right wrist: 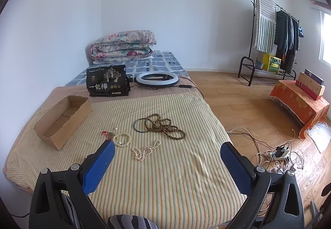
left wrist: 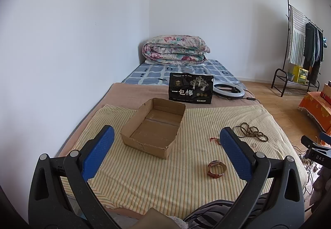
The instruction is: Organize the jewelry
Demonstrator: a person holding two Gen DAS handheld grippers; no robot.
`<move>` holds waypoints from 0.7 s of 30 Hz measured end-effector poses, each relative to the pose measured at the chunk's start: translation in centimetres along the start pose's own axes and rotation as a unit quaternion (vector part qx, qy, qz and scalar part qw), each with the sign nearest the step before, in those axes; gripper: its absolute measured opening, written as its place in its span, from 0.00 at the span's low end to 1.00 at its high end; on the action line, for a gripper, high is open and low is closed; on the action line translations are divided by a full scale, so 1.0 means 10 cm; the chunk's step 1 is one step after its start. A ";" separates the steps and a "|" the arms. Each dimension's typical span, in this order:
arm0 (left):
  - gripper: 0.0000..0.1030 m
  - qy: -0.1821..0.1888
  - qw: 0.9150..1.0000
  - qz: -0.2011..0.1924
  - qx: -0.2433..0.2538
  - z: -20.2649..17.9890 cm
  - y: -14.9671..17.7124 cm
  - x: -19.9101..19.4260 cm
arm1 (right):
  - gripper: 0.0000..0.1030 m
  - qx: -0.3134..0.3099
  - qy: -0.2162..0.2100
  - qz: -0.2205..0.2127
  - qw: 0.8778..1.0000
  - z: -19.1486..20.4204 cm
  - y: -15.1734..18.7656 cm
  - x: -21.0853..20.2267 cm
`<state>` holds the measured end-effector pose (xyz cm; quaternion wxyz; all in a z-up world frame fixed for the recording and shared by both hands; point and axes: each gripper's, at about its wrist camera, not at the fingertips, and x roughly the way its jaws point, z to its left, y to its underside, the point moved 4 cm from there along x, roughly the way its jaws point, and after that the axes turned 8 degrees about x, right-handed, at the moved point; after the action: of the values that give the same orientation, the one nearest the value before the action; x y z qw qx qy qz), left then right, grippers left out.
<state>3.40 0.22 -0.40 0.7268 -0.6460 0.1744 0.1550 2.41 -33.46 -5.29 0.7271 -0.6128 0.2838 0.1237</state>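
Cardboard box [left wrist: 153, 125]: open-topped, shallow, front edge torn; sits on the left part of the striped cloth [right wrist: 165, 167]. Interior shows bare cardboard only; no jewelry inside.
Brown bead necklace [right wrist: 165, 127]: long strand piled in loops on the cloth, right of the box and well apart from it.
Dark bangle [right wrist: 140, 125]: thin ring lying flat, touching the left edge of the brown bead pile.
White bead bracelet [right wrist: 123, 140]: closed loop on the cloth, between the box and the brown beads.
White bead strand [right wrist: 145, 150]: smaller beads, laid in a loose squiggle just right of the white bracelet.
Red cord item [right wrist: 106, 134]: small, beside the white bracelet; details too small to tell.
Brown leather watch [left wrist: 216, 169]: curled strap, near the front of the cloth, seen in the left wrist view only.
Left gripper [left wrist: 166, 132]: blue-padded fingers spread wide apart, holding nothing, above the cloth facing the box.
Right gripper [right wrist: 167, 149]: fingers spread wide, holding nothing, facing the bead pile.
Black snack bag [left wrist: 191, 88]: stands upright behind the box, past the cloth edge.
Ring light [right wrist: 157, 79]: lies flat to the right of the bag, cable trailing off the bed.
Folded floral quilt [left wrist: 175, 49]: at the far end of the bed.
Clothes rack [right wrist: 273, 34]: against the far wall on the right, garments hanging.
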 end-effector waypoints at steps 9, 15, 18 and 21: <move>1.00 0.001 1.000 -0.002 0.001 -0.02 -0.01 -0.01 | 1.00 0.000 -0.001 0.001 1.000 -0.02 0.01 0.02; 1.00 0.001 1.000 -0.002 0.001 -0.02 -0.02 -0.02 | 1.00 0.000 0.000 0.001 1.000 -0.01 0.02 0.02; 1.00 0.002 1.000 -0.002 0.001 -0.02 -0.02 -0.02 | 1.00 0.000 0.000 0.001 1.000 -0.01 0.02 0.02; 1.00 0.002 1.000 -0.003 0.001 -0.02 -0.03 -0.04 | 1.00 0.000 0.000 0.002 1.000 -0.01 0.02 0.02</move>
<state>3.20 0.00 0.00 0.7275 -0.6461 0.1740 0.1517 2.47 -33.59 -5.60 0.7271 -0.6121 0.2847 0.1252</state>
